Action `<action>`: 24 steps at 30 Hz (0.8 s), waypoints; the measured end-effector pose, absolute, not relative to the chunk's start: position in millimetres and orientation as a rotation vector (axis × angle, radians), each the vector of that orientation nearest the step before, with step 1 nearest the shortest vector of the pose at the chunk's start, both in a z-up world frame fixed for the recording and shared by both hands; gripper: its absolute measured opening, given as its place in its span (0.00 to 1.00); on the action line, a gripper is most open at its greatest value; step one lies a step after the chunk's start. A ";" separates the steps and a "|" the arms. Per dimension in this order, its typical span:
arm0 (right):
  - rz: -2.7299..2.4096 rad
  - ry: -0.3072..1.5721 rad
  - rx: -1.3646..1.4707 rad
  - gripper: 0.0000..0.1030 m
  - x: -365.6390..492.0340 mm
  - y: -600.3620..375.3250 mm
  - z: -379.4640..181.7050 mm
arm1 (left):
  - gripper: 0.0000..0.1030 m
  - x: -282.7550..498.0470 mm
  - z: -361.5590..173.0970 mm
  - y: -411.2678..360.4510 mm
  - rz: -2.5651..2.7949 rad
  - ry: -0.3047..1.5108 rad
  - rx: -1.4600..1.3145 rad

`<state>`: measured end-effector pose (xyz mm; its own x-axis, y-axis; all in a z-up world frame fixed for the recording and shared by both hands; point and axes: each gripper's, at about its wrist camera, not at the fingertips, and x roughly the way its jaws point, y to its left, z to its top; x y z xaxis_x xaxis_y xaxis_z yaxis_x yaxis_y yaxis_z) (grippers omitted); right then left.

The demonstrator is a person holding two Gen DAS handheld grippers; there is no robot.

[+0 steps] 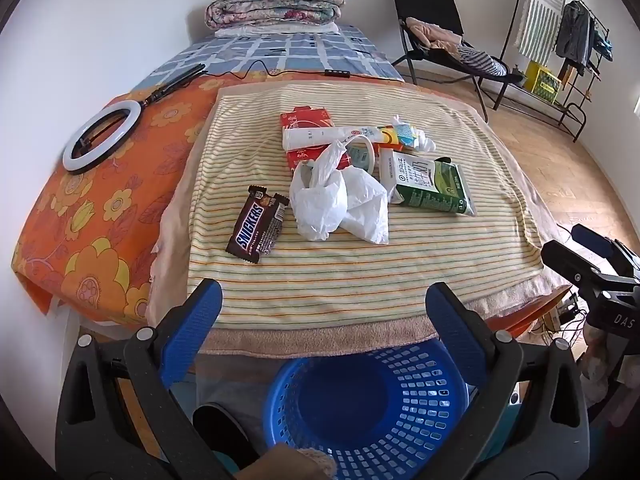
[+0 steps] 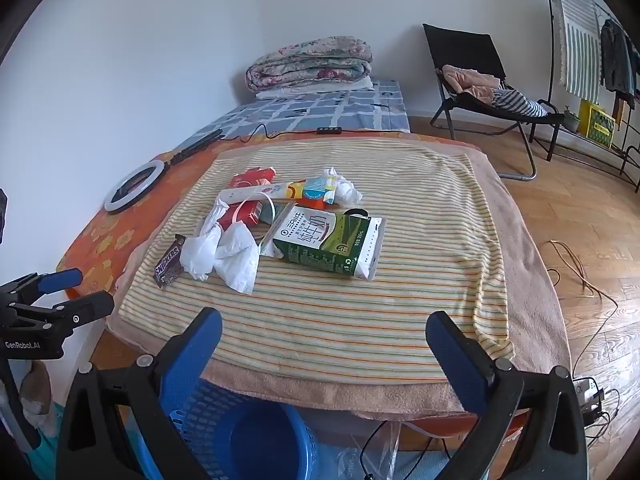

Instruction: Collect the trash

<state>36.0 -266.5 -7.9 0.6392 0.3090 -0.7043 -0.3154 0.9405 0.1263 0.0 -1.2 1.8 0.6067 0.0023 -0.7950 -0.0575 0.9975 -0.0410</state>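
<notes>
Trash lies in a pile on a striped towel [image 1: 340, 272]: a Snickers wrapper [image 1: 256, 226], a crumpled white plastic bag [image 1: 340, 200], a green milk carton [image 1: 428, 184], a red box [image 1: 308, 124], a white tube [image 1: 320, 136] and a crumpled tissue [image 1: 424, 142]. The wrapper [image 2: 168, 262], bag [image 2: 224, 254] and carton [image 2: 328, 244] also show in the right wrist view. A blue basket [image 1: 372, 404] stands on the floor below the table's near edge. My left gripper [image 1: 324, 312] is open and empty above the basket. My right gripper [image 2: 324, 336] is open and empty at the near edge.
A ring light [image 1: 102, 136] lies on the orange floral cloth at the left. A bed with a folded quilt [image 1: 276, 4] is behind. A black chair [image 1: 440, 36] and a clothes rack [image 1: 560, 40] stand at the right. Cables [image 2: 580, 276] lie on the wooden floor.
</notes>
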 end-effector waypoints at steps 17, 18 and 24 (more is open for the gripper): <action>0.355 0.816 -0.018 1.00 37.7 -263.8 -10.2 | 1.00 -1.5 -4.8 5.0 0.045 0.909 -0.104; 0.356 0.816 -0.017 1.00 37.5 -263.8 -10.0 | 1.00 -2.0 -5.4 4.8 0.045 0.910 -0.107; 0.357 0.816 -0.018 1.00 37.9 -263.3 -9.4 | 1.00 0.0 -8.3 5.0 0.047 0.914 -0.107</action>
